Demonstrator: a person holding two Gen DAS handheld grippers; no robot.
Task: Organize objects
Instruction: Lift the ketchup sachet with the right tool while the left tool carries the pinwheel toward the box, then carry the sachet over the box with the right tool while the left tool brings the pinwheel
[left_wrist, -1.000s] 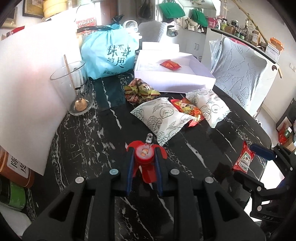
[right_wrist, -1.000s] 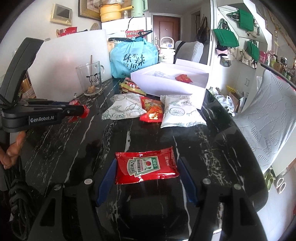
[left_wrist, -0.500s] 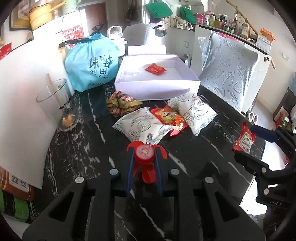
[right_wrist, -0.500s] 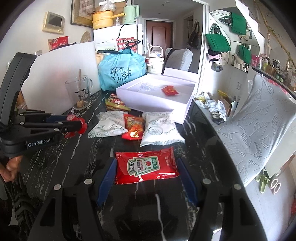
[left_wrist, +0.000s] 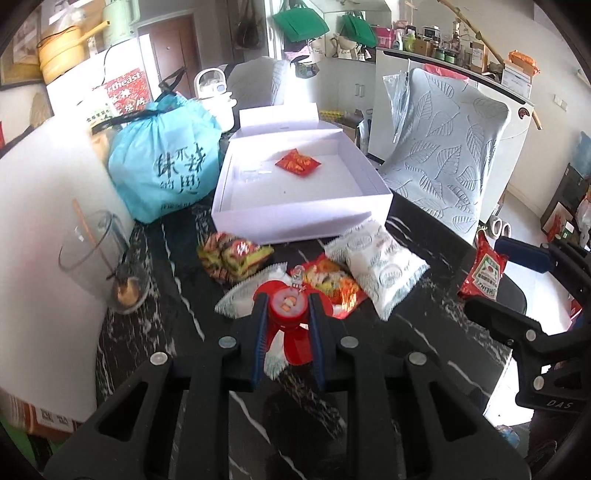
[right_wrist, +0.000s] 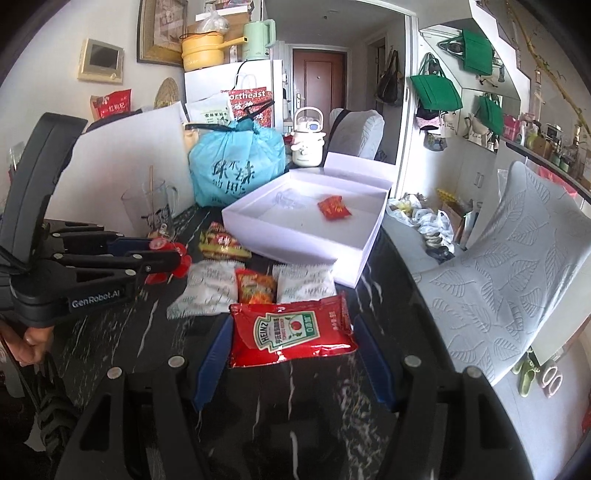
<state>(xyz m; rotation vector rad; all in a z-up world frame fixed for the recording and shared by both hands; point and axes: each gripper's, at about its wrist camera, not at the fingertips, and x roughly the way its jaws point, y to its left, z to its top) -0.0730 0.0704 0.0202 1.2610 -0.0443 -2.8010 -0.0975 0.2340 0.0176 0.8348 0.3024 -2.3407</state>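
The left tool (left_wrist: 286, 314) is pinching a small, rigid red toy (left_wrist: 288, 306). The right tool (right_wrist: 291, 332) is clamping a soft, slippery ketchup packet (right_wrist: 291, 328) by its side edges above the tabletop (right_wrist: 110, 332), near the white box (right_wrist: 306, 240).

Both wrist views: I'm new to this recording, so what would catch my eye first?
The glossy red Heinz ketchup packet fills the front of the right wrist view, held in the right gripper. The left gripper is clamped on a small red plastic toy. Behind both, an open white cardboard box sits on the black marble table, with one small red packet inside.
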